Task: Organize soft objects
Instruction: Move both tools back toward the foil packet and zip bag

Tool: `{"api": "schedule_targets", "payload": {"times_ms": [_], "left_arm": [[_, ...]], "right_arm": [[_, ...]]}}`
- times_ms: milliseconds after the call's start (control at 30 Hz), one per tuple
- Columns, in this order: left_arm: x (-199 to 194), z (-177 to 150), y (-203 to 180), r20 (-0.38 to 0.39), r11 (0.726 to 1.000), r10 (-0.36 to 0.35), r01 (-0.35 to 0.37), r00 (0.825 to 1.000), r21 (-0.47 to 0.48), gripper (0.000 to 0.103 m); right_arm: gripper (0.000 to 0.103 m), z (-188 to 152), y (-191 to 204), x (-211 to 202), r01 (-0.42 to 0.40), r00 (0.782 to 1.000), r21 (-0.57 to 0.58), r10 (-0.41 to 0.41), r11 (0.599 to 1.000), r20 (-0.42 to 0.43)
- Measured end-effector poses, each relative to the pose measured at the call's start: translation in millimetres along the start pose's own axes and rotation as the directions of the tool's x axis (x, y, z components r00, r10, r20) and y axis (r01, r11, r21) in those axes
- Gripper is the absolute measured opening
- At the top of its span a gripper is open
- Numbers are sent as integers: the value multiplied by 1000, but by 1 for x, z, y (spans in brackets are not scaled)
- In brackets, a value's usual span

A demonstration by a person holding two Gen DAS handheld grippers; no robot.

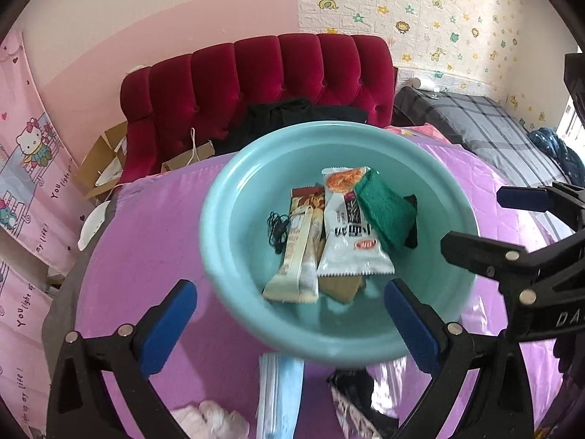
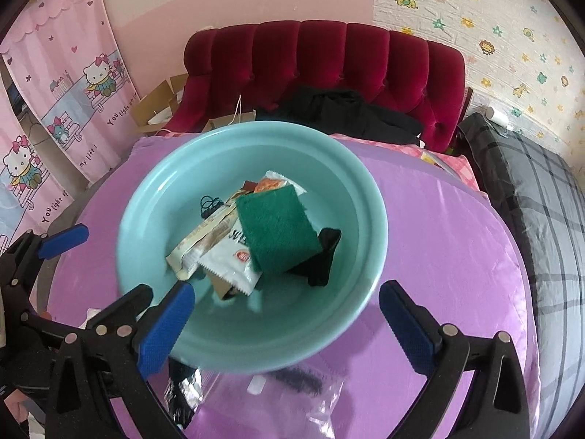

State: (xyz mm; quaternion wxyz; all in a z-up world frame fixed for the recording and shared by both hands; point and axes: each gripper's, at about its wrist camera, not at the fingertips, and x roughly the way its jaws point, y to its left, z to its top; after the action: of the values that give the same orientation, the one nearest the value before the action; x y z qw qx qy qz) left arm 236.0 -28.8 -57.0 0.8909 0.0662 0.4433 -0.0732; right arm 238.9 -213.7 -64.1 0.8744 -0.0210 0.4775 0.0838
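Pink walls and a red tufted headboard [image 1: 256, 73] are filling the background, and a purple cover [image 1: 146, 226] is spreading over the surface I am working above; whether it is a bed or a tabletop I cannot tell. I am taking the teal basin [image 1: 234, 197] as my landmark.

To the left of the basin, only bare purple cover is showing. At its near rim, my left gripper [image 1: 289, 329] is hanging with its fingers [image 1: 166, 329] spread wide and released, nothing between the pads. Just below that rim, on my side, a pale blue face mask [image 1: 279, 395] is lying with its long axis running toward me, a crumpled white cloth [image 1: 215, 420] to its left and a dark packet [image 1: 353, 402] to its right.

Inside the basin, snack wrappers [image 1: 347, 245] are piling in the middle, a green cloth [image 2: 276, 234] is leaning over them and a black cloth [image 2: 325, 252] is sitting to its right.

At the basin's near right rim, my right gripper [image 2: 289, 329] is also standing wide and empty.

I am judging the mask the next soft thing to collect: it is lying closer to me than the basin, under the left fingers, so the left hand is nearer and would be pulling back and dropping down across its narrow width.
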Motion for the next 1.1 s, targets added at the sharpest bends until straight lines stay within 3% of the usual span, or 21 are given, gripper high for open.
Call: {"api": "schedule_targets", "payload": {"times_ms": [600,1100], "left_arm": [[-68,-64,4,37,1000,22,-22,999,6,103],[-96,-134,-5,29,1000,-3,3,1000,-26,103]], "right_arm": [[103,-65,14,-63,18,1000,-2,-18,1000,6],[103,-123,31,-75,10,1000,2,-10,1000,-21]]}}
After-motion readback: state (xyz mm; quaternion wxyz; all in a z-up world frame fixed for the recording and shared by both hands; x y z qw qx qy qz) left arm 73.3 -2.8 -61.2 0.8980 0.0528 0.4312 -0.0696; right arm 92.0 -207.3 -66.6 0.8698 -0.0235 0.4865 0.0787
